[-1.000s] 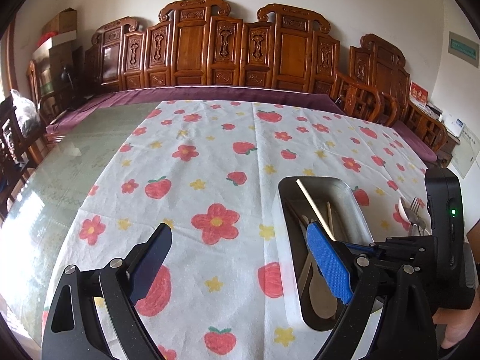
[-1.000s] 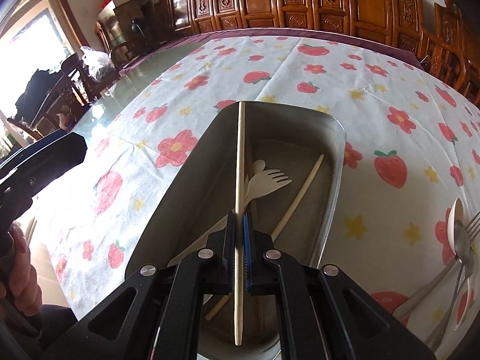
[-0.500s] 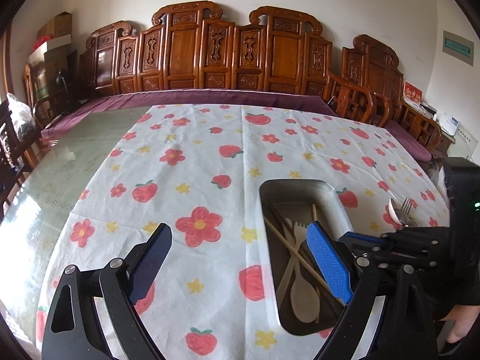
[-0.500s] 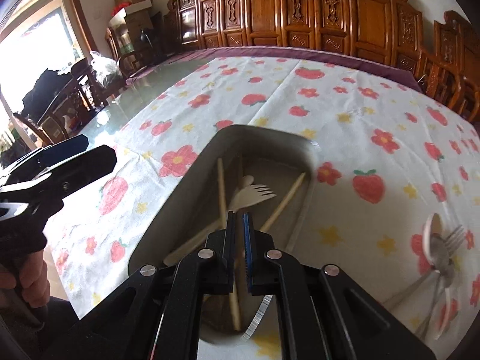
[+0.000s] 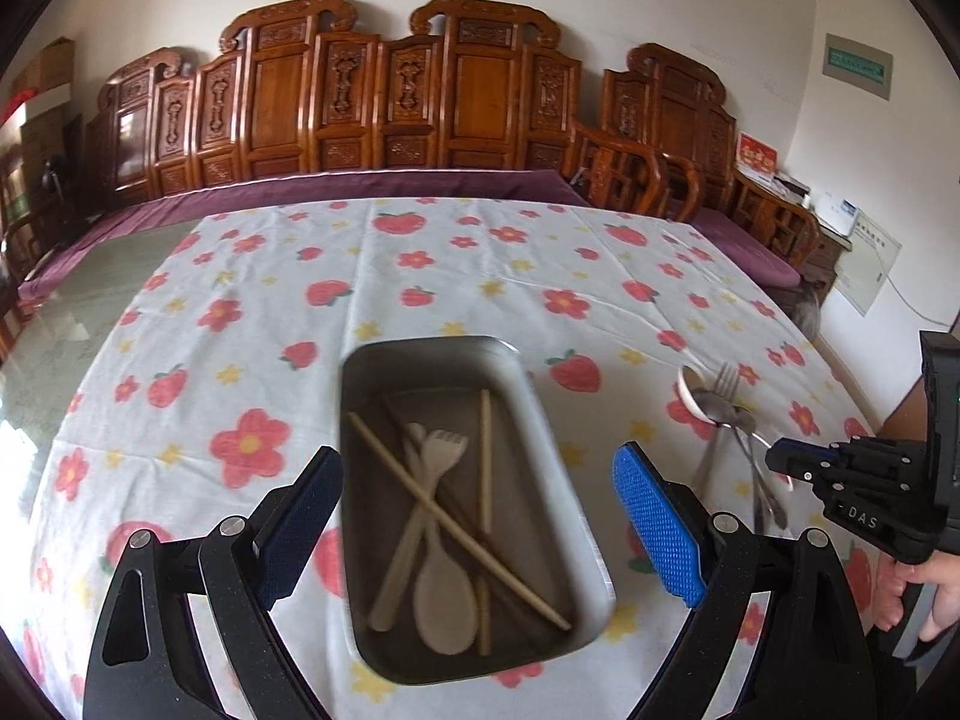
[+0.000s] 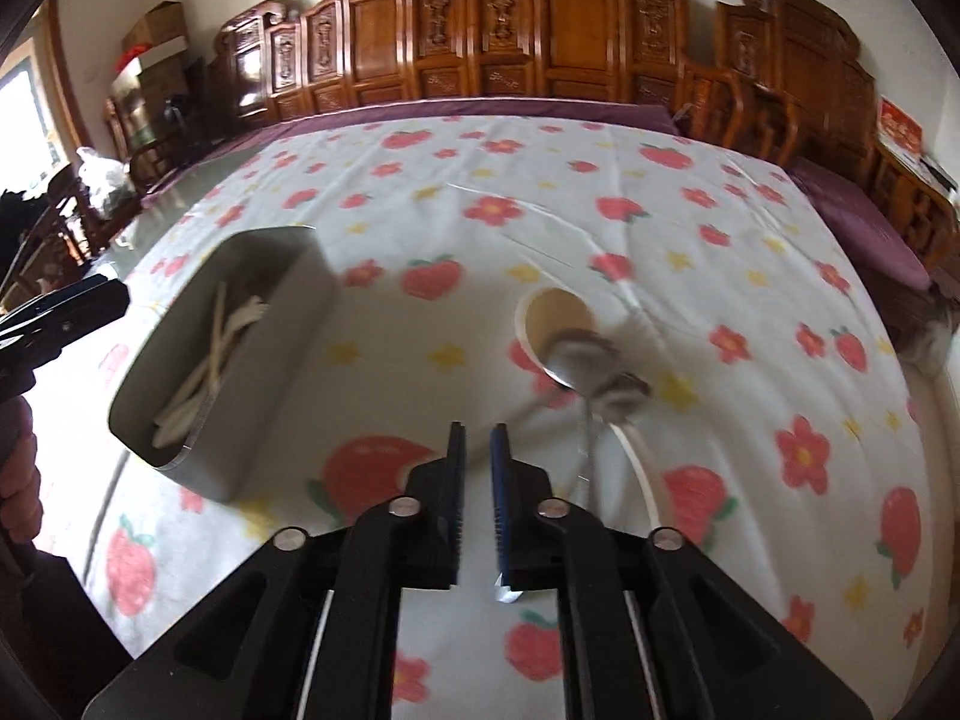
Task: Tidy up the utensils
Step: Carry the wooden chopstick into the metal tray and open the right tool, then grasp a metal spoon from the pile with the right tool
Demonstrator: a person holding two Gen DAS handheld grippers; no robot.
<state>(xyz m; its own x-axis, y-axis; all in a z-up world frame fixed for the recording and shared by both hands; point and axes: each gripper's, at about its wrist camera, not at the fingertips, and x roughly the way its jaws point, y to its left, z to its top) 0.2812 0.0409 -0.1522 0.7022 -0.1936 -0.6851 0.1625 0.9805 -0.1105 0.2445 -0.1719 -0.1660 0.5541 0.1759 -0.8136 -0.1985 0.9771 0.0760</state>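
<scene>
**A:** What do I have under the left gripper [image 5: 477, 531] right now?

**B:** On my feed its jaws are spread wide, with nothing between them. It hangs over the grey rectangular metal tray [image 5: 555, 438] on the white tablecloth printed with red flowers and strawberries [image 5: 252, 324]. Inside the tray I see a pale wooden spoon [image 5: 441, 588], a pale wooden fork [image 5: 435, 459] and thin wooden chopsticks [image 5: 456, 528], one crossing the spoon and fork diagonally, another lying along the tray's right side.

**A:** And the right gripper [image 6: 478, 441]?

**B:** Its jaws have just been opening; I see a narrow gap and nothing pinched in it. It points down at the cloth, between the tray [image 6: 270, 372] on its left and a loose cluster of cutlery just ahead to its right.

**A:** What is in that cluster?

**B:** A white ceramic soup spoon [image 6: 555, 315] with the bowl of a shiny metal spoon [image 6: 576, 360] lying partly over it, handles running back toward the gripper. That view is blurred, so I cannot separate the rest. From the left camera I also make out a metal fork [image 5: 725, 378] there, tines pointing away, touching the spoons.

**A:** Are the pads touching any of it?

**B:** No, they are apart from it, above the cloth. The cluster lies well to the right of the tray, outside it. Beyond the table stands a row of carved wooden chairs [image 5: 384, 90].
</scene>
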